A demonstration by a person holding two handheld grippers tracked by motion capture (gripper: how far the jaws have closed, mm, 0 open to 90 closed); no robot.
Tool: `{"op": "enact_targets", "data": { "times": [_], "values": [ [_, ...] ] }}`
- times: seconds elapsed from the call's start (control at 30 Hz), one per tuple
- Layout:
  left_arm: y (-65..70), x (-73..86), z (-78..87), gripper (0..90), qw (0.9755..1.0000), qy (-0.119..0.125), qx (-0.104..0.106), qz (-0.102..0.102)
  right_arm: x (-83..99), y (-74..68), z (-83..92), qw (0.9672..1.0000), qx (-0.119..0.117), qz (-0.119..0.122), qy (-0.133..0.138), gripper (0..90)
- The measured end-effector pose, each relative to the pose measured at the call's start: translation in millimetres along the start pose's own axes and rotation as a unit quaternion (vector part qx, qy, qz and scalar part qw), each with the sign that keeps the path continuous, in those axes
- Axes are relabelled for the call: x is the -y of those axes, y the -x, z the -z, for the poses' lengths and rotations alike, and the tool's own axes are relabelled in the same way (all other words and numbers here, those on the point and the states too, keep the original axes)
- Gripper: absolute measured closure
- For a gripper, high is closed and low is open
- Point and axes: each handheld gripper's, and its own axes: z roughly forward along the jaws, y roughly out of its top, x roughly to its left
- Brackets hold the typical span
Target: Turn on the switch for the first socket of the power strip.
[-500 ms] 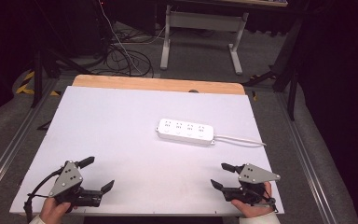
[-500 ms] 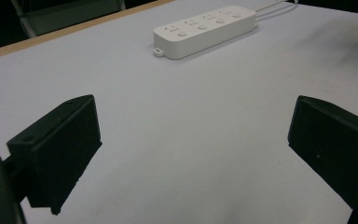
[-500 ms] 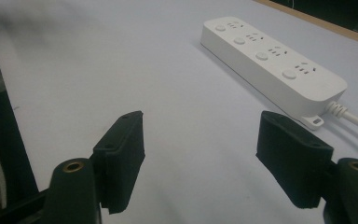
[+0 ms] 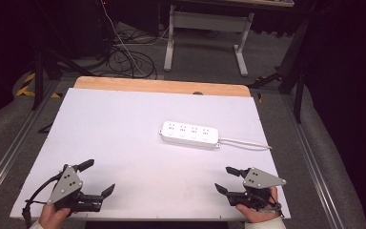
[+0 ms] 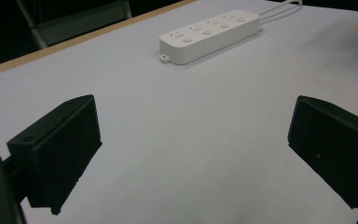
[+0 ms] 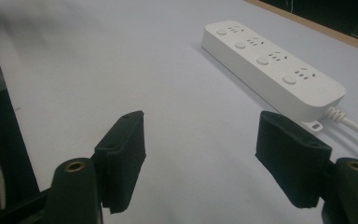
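A white power strip (image 4: 189,134) with several sockets lies flat on the white tabletop (image 4: 124,124), right of centre, and its white cord (image 4: 245,142) runs off to the right. My left gripper (image 4: 100,175) rests near the front left corner, jaws wide apart with nothing between them. At the front right, my right gripper (image 4: 223,178) is open and empty too. In the left gripper view the power strip (image 5: 212,33) lies far ahead of the gripper (image 5: 193,121). The right gripper view shows the power strip (image 6: 272,65) closer, ahead and to the right of the gripper (image 6: 200,126).
A wooden strip (image 4: 162,86) edges the far side of the table. Beyond it, loose cables (image 4: 124,57) lie on the floor beside a white desk frame (image 4: 205,28). Metal rails (image 4: 9,148) run along both sides of the table.
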Motion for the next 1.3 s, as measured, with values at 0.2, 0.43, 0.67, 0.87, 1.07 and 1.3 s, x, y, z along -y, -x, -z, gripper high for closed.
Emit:
{"op": "enact_targets", "data": {
  "times": [0.2, 0.43, 0.67, 0.87, 1.07, 1.3],
  "values": [
    [-1.1, -0.8, 0.6, 2.4, 0.9998, 0.000, 0.008, 0.017, -1.5, 0.1, 1.0, 1.0000, 0.008, 0.000, 0.002, 33.6],
    [-0.5, -0.5, 1.4, 2.5, 1.0000, -0.003, -0.002, 0.005, -10.7, 3.7, 4.2, 1.0000, 0.007, -0.007, 0.000, 36.5],
    [-0.3, -0.5, 1.8, 2.5, 0.9999, -0.006, -0.008, 0.003, -33.0, 11.0, 1.8, 0.9998, 0.003, 0.000, -0.021, 40.5],
    [-1.2, -0.3, 2.3, 2.5, 0.9999, -0.006, -0.009, 0.003, -49.2, 19.0, 2.1, 0.9997, 0.007, -0.004, -0.025, 42.3],
    [-1.1, -0.3, 2.2, 2.5, 0.9999, -0.007, -0.010, 0.002, -60.4, 23.5, -1.9, 0.9994, 0.011, 0.000, -0.032, 42.9],
    [-1.3, -0.4, 1.8, 2.5, 0.9999, -0.009, -0.011, -0.001, -74.4, 30.3, -6.0, 0.9994, 0.014, 0.006, -0.031, 43.5]
  ]
}}
